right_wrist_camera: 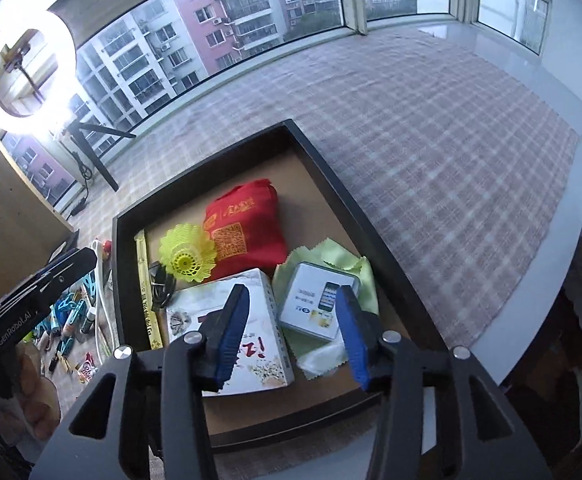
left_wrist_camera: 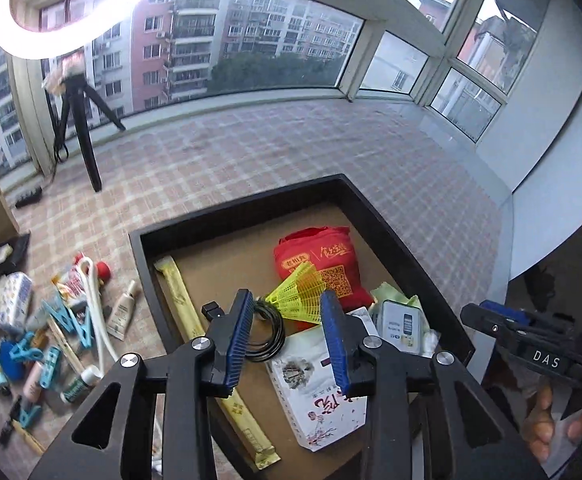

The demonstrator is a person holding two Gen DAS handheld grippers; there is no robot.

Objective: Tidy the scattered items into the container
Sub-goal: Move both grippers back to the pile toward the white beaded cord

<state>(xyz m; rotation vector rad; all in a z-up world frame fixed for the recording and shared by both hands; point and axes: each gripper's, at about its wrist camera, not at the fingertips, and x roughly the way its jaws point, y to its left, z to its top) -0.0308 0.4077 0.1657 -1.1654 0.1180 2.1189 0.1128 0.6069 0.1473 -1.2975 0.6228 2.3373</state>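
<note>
Both grippers poised above the black tray (left_wrist_camera: 375, 208), tilted downward. Left gripper (left_wrist_camera: 287, 336): blue pads partly apart, nothing clamped; seen through the gap, lower down in the tray, a coiled black cable (left_wrist_camera: 269, 332), a yellow shuttlecock (left_wrist_camera: 299, 294) and the top edge of a white printed box (left_wrist_camera: 315, 396). Right gripper (right_wrist_camera: 293, 334): jaws likewise partly apart and empty; white box (right_wrist_camera: 259, 316) under the left pad, small phone-print box (right_wrist_camera: 317, 306) between the pads, resting on a green cloth (right_wrist_camera: 331, 252). Red folded bag (right_wrist_camera: 247, 224) farther back in the tray, long yellow packet (left_wrist_camera: 179, 292) along its left wall. Still scattered on the checked cloth left of the tray: blue clothes pegs (left_wrist_camera: 69, 320), a cream tube (left_wrist_camera: 123, 312), a white cord (left_wrist_camera: 95, 308).
</note>
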